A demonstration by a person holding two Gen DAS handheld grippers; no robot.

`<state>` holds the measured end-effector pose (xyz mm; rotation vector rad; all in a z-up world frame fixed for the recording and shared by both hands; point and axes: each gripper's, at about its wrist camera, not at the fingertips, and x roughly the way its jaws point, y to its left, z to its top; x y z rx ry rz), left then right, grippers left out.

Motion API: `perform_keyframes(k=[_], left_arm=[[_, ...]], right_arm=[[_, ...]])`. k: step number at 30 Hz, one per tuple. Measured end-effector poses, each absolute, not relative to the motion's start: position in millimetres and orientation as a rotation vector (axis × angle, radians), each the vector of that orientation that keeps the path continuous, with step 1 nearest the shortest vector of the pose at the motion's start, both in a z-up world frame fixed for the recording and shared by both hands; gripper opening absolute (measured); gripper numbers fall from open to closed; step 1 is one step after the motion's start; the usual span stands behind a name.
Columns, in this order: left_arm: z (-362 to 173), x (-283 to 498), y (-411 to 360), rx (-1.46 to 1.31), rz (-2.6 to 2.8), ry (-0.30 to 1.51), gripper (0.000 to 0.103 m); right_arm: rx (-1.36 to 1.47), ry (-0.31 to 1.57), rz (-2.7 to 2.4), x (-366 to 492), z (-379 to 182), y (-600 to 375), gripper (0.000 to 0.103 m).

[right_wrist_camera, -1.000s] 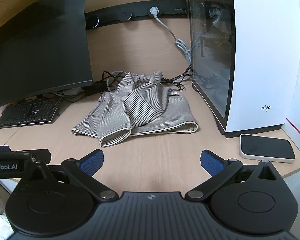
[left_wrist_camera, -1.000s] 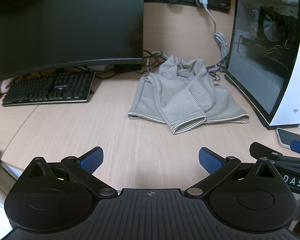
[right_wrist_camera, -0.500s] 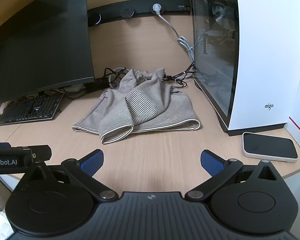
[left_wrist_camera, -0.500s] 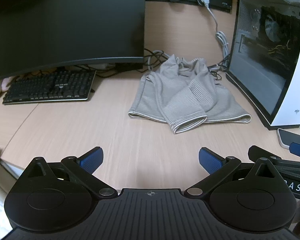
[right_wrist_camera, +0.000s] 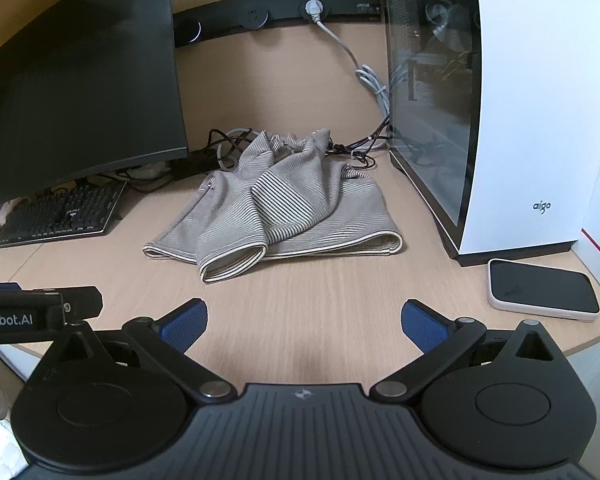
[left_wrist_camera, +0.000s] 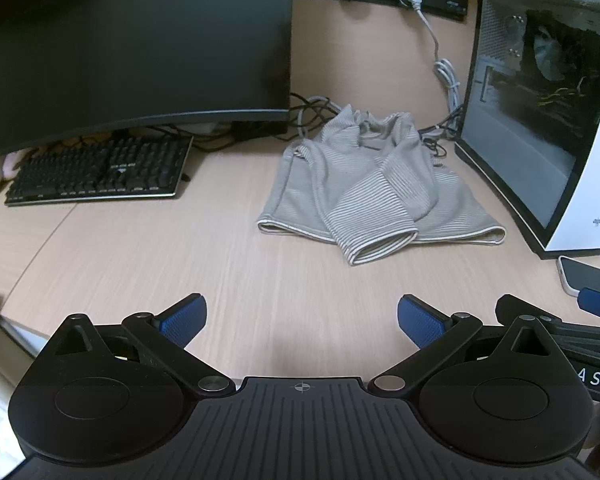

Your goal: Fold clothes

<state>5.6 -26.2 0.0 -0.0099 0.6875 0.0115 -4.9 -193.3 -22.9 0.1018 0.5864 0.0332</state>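
Note:
A grey striped garment (left_wrist_camera: 374, 192) (right_wrist_camera: 278, 204) lies crumpled on the wooden desk, one sleeve draped across its front hem. My left gripper (left_wrist_camera: 302, 318) hovers open over the desk's near edge, well short of the cloth, nothing between its blue pads. My right gripper (right_wrist_camera: 304, 320) is open too and equally far back, with empty jaws. In the left wrist view, part of the right gripper (left_wrist_camera: 568, 324) pokes in at the right. In the right wrist view, the left gripper (right_wrist_camera: 40, 312) shows at the left edge.
A dark curved monitor (left_wrist_camera: 140, 48) and black keyboard (left_wrist_camera: 96, 172) fill the left. A white PC case (right_wrist_camera: 500, 104) with a glass side stands right of the garment. A phone (right_wrist_camera: 542, 290) lies in front of it. Cables (right_wrist_camera: 364, 80) trail behind the cloth.
Both grippers have drifted slightly forward and up, so the garment sits a little lower in the views. Both stay open; the garment has not moved.

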Motion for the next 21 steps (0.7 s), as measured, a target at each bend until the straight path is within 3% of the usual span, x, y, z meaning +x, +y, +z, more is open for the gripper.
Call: perform_keyframes(k=[21], left_arm=[[-12,34,-23,-0.021,0.004,0.749,0.103]], right_arm=[[0.136,0.630,0.016,16,-35,-199,0.103]])
